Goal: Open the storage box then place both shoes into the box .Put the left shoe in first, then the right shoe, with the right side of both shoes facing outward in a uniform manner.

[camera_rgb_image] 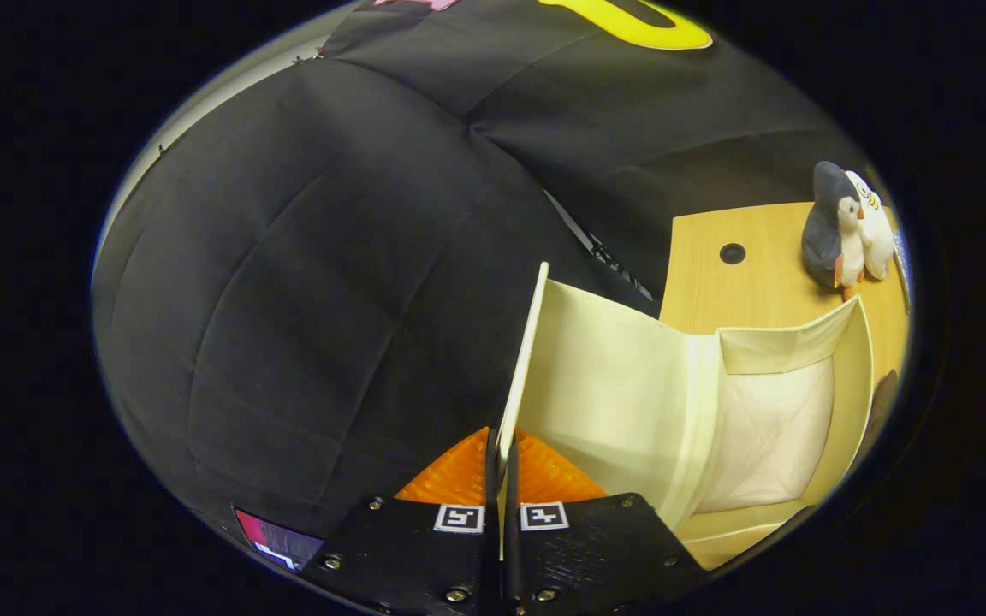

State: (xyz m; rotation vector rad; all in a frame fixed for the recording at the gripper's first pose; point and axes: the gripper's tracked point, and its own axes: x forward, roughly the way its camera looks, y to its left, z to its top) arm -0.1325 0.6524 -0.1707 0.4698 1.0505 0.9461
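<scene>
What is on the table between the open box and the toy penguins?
Nothing: the gripper view shows bare table between box and penguins. The claw pinches the box's lid.

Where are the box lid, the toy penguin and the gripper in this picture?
box lid (613, 385): gripper view, inner face of the raised flap.
toy penguin (831, 231): gripper view, its grey body.
gripper (501, 466): gripper view, fingertips pinching the lid's edge.

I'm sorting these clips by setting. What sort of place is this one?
Most likely a staged recording booth, not a lived-in room: black cloth hangs as the wall behind a wooden desk holding plush penguins. The gripper is shut on the lid of an open storage box.
</scene>
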